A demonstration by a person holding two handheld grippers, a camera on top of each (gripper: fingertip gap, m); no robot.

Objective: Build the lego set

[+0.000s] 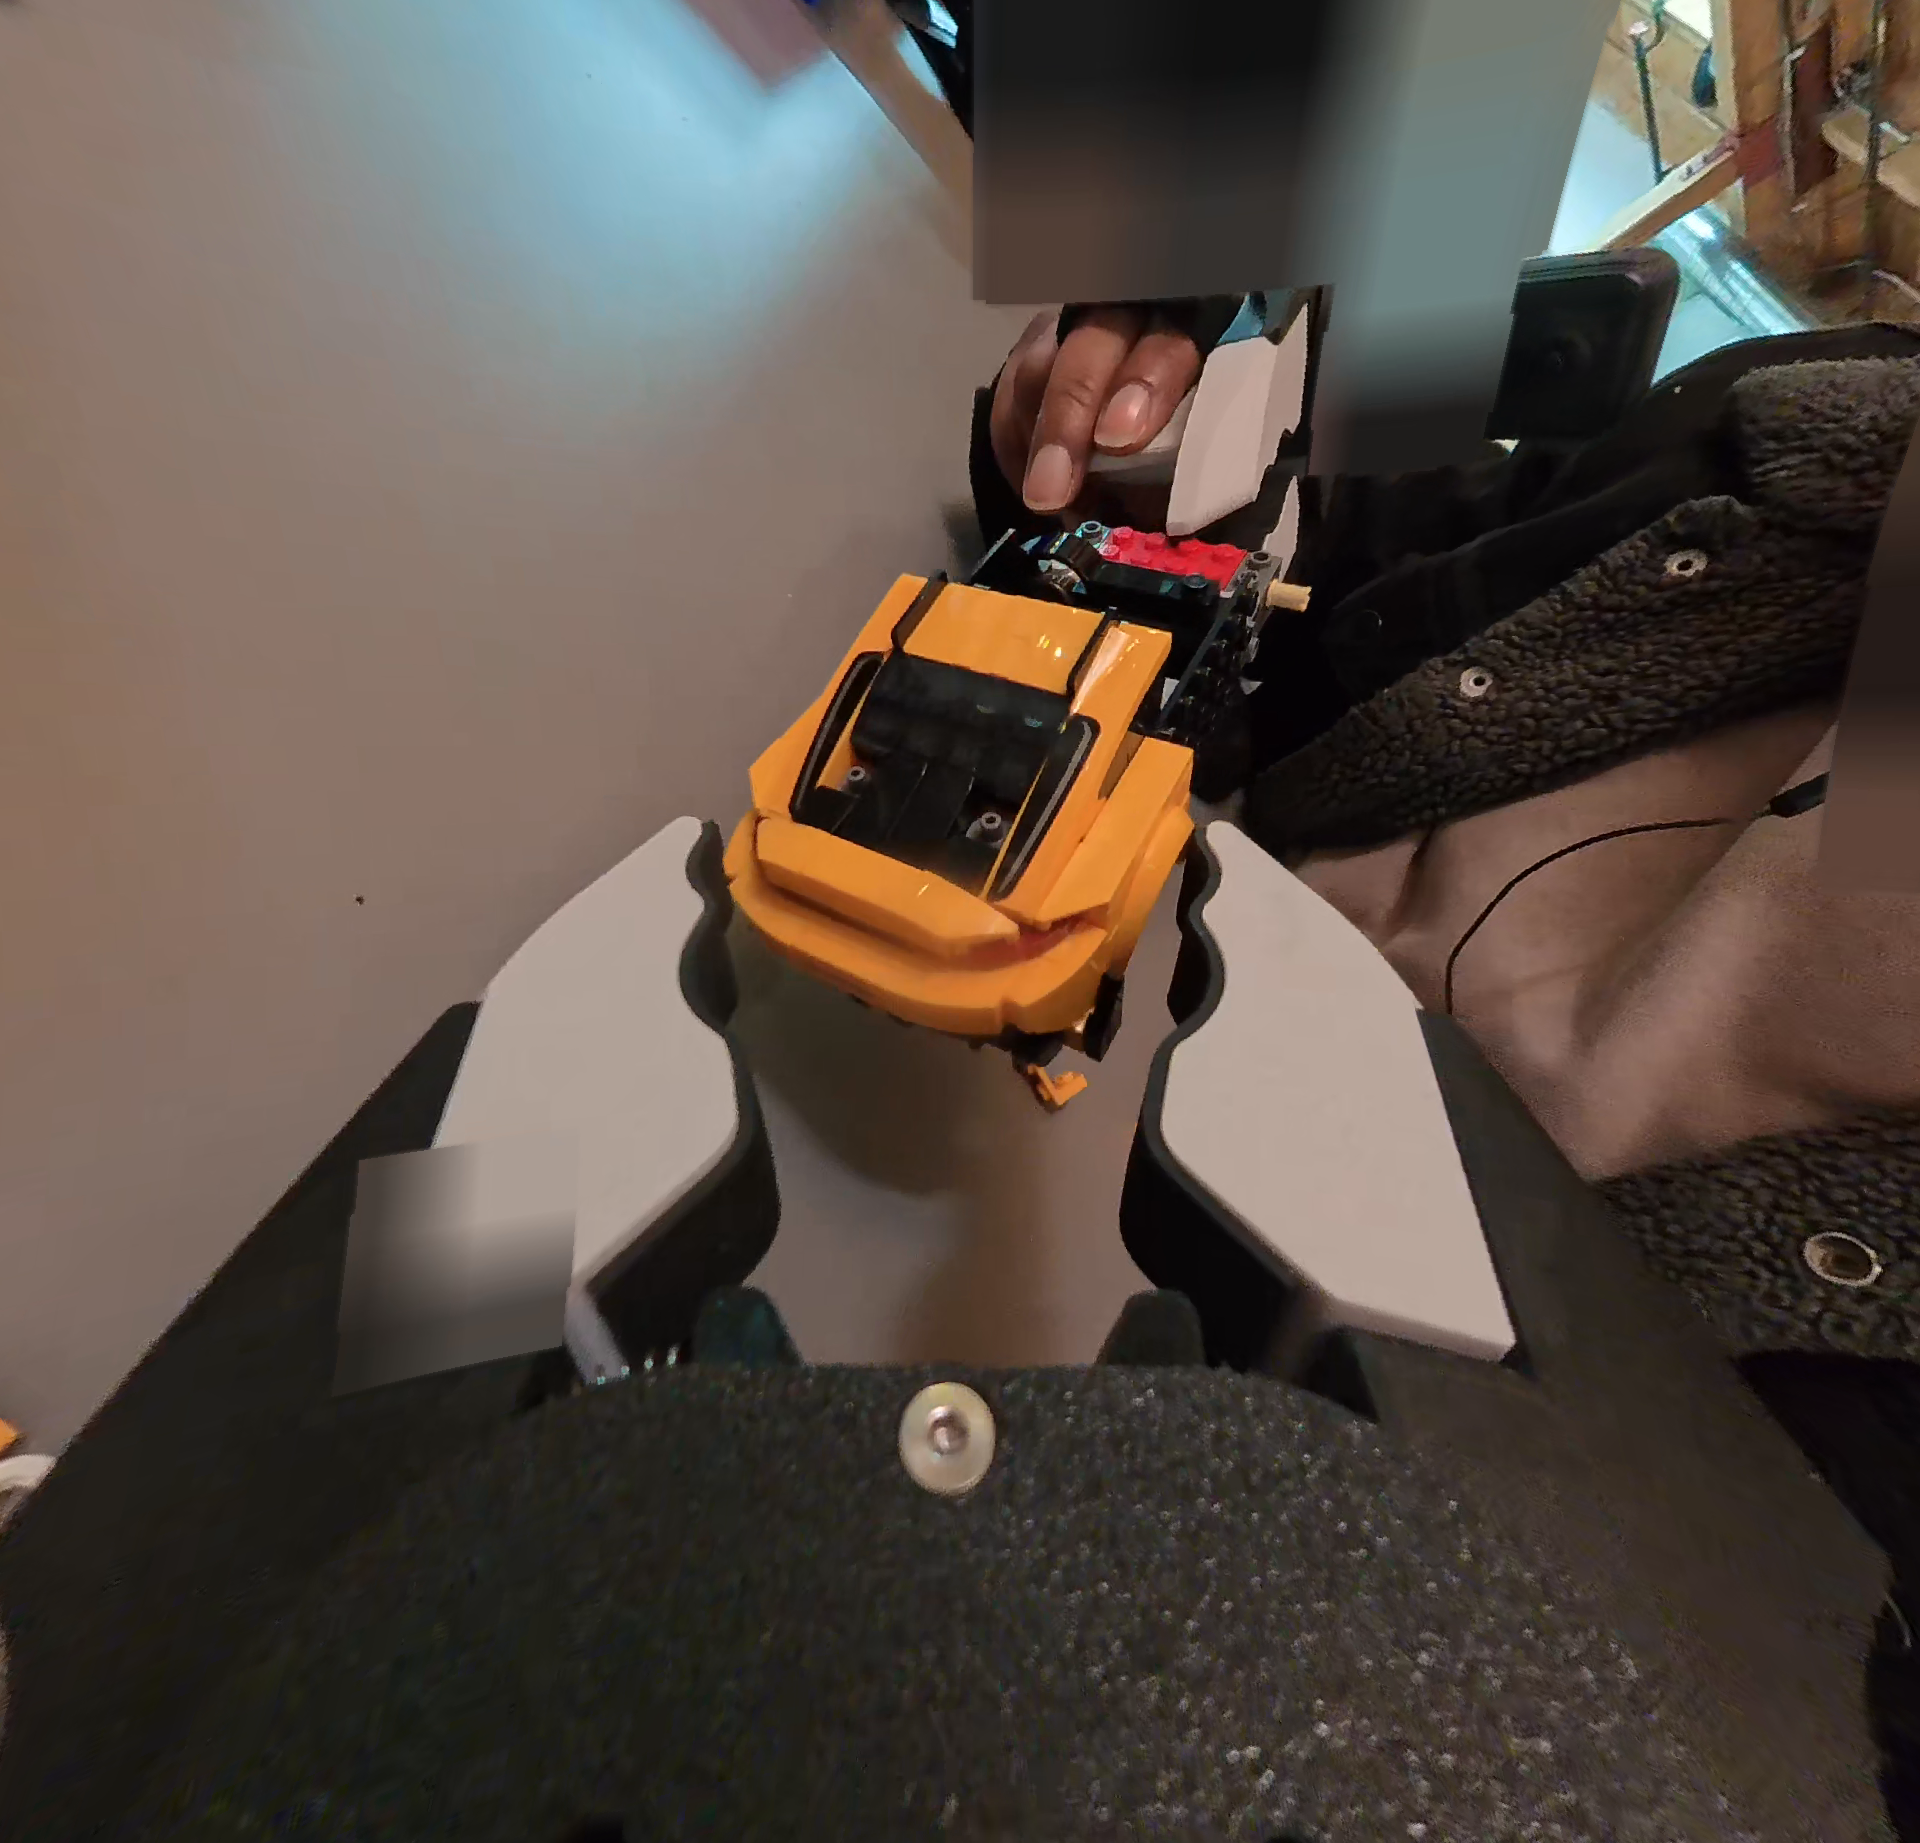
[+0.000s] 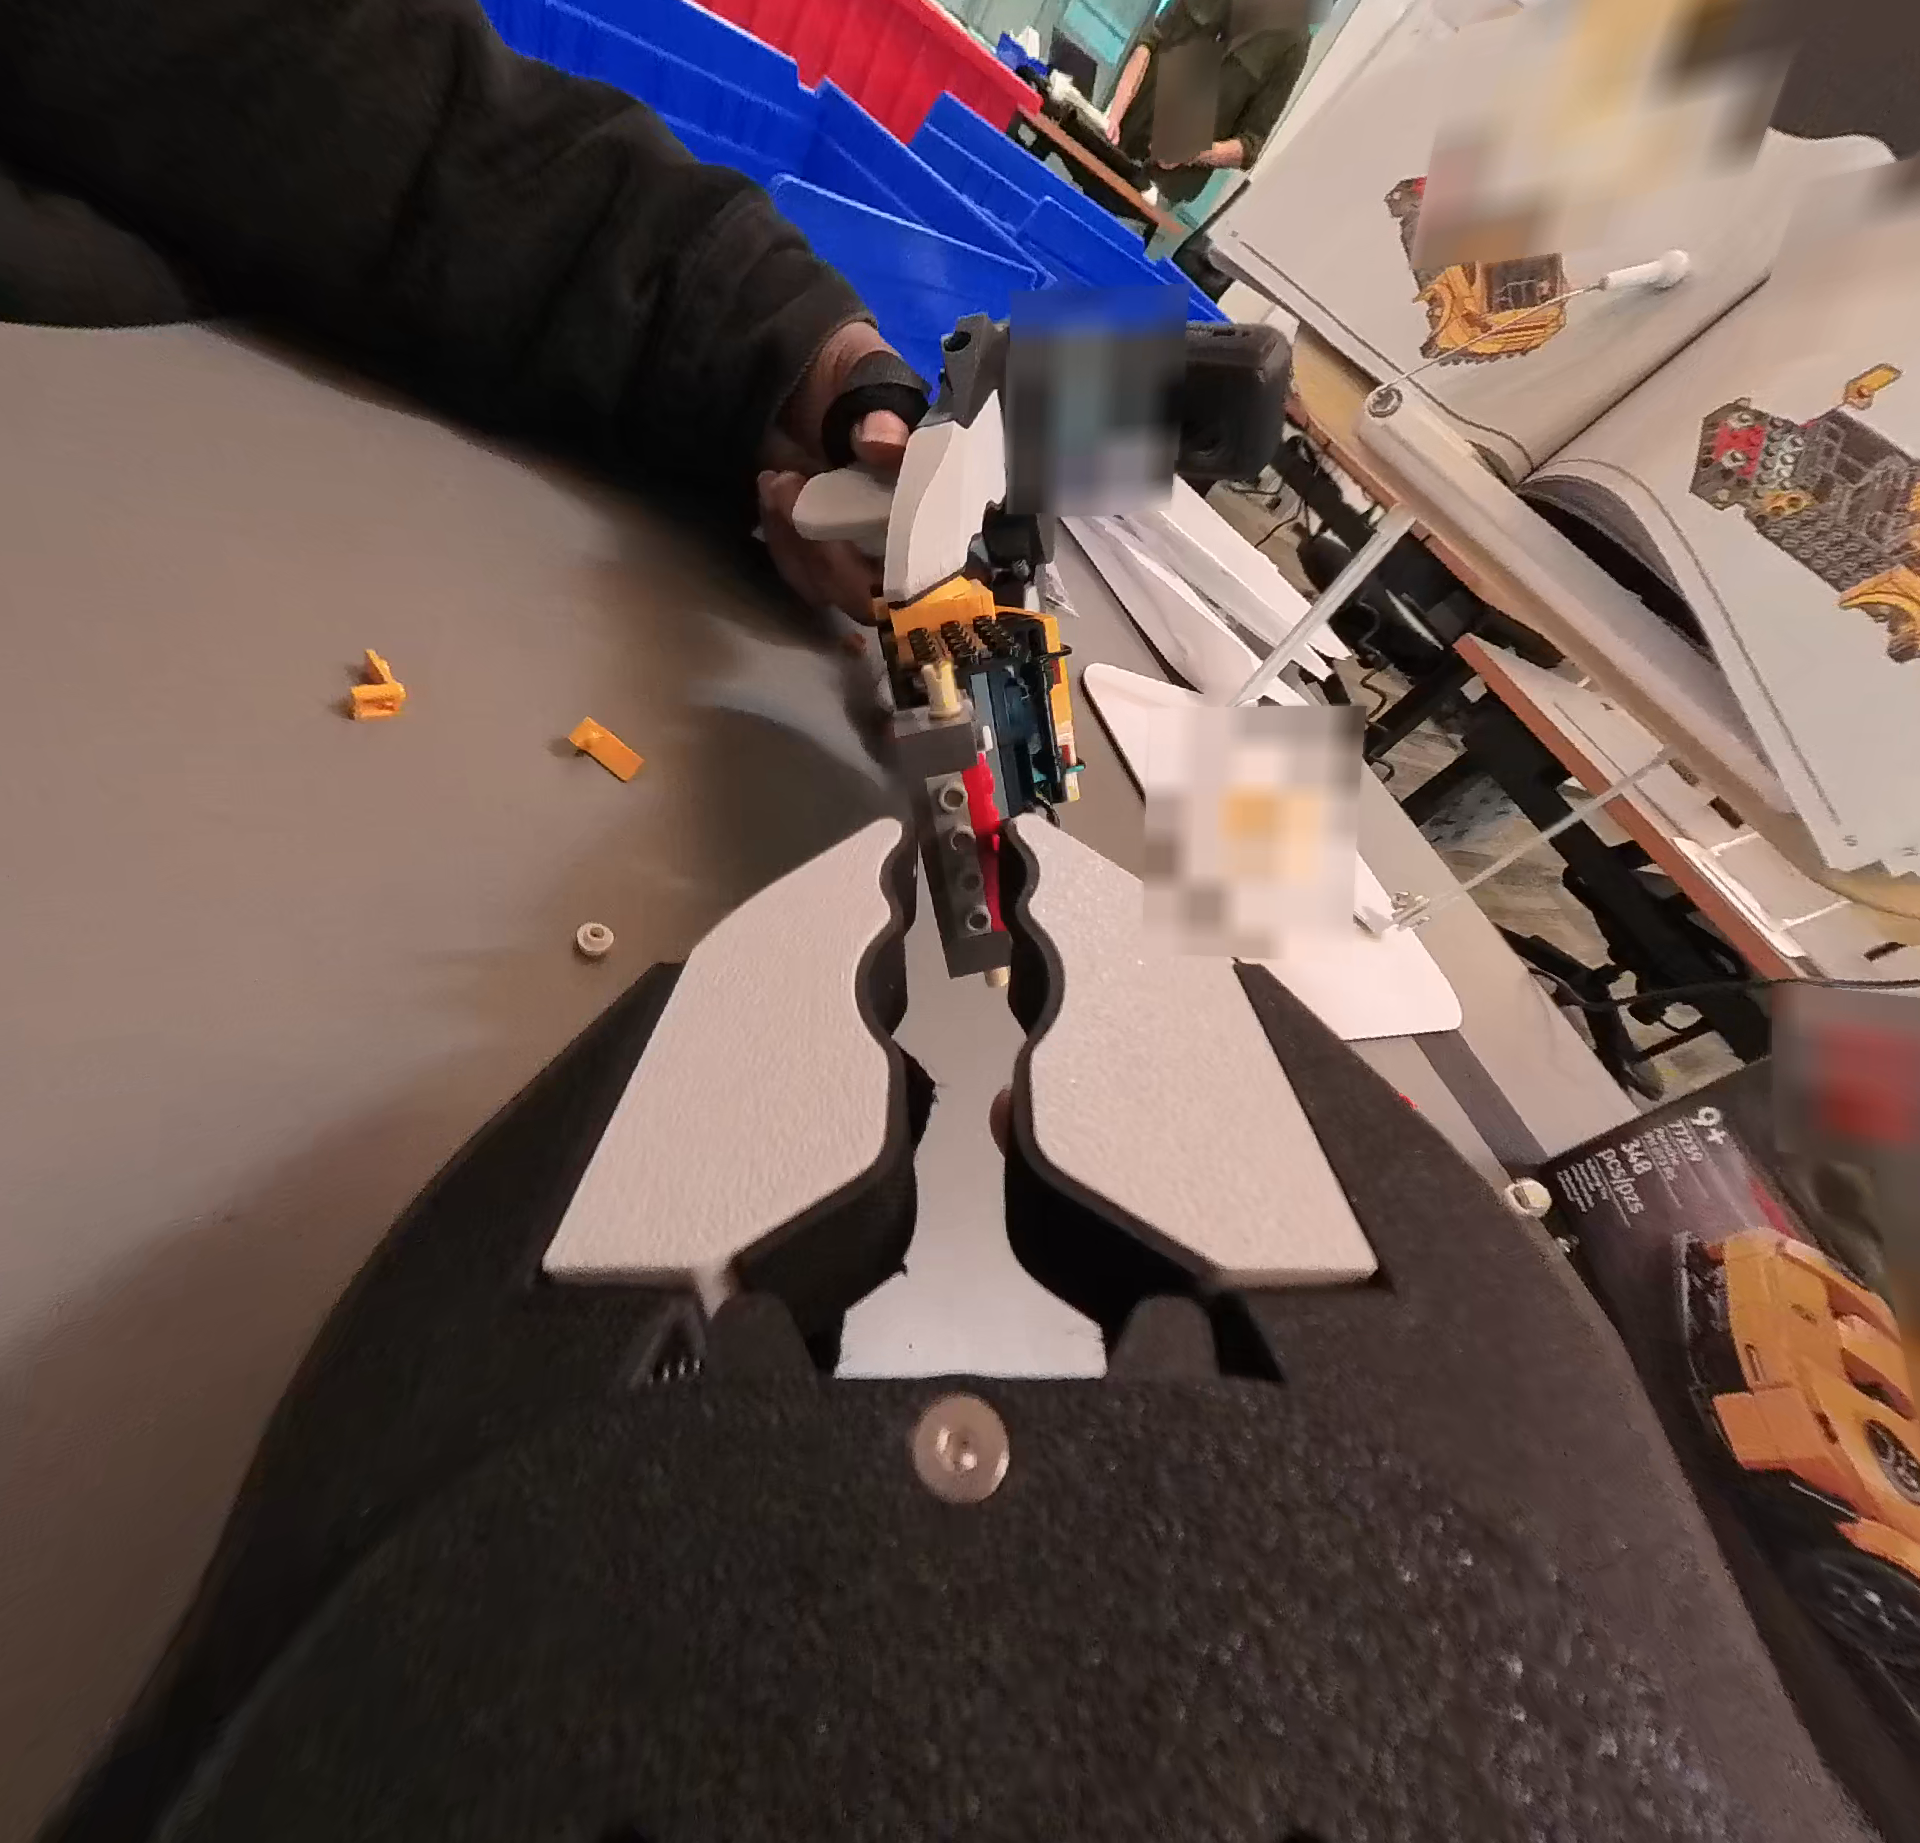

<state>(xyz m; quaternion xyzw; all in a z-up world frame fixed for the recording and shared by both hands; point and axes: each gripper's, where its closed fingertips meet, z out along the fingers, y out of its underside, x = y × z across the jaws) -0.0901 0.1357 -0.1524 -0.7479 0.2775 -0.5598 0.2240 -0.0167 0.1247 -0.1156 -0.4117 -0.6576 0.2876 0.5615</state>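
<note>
Grey counter (image 2: pixel 260 858) carries the work, with a few loose pieces scattered on it.

Nearest the right gripper (image 2: pixel 961 894), the fingers (image 2: pixel 790 1045) are drawn close and pinch the grey studded beam and red brick at one end of the brick-built car (image 2: pixel 977 713). Both dark pads bear on that end. From this side the car's long axis runs straight away from the fingers, toward the other gripper.

At the opposite end, the left gripper (image 1: pixel 951 920) has its fingers (image 1: pixel 613 993) spread wide around the orange bodywork (image 1: pixel 966 754). The right pad sits at the car's flank; contact on the left pad cannot be told with certainty. The car points lengthwise away from these fingers too, so both grippers lie on one line with the model between them, apparently lifted off the counter.

Left of the car, two small orange pieces (image 2: pixel 379 697) and a small grey round piece (image 2: pixel 595 939) lie well apart from it. That side is otherwise open. Farther right stand an open instruction booklet (image 2: pixel 1714 505) and a dark product box (image 2: pixel 1766 1326). Beyond, blue bins (image 2: pixel 883 193) line the counter's far edge.
</note>
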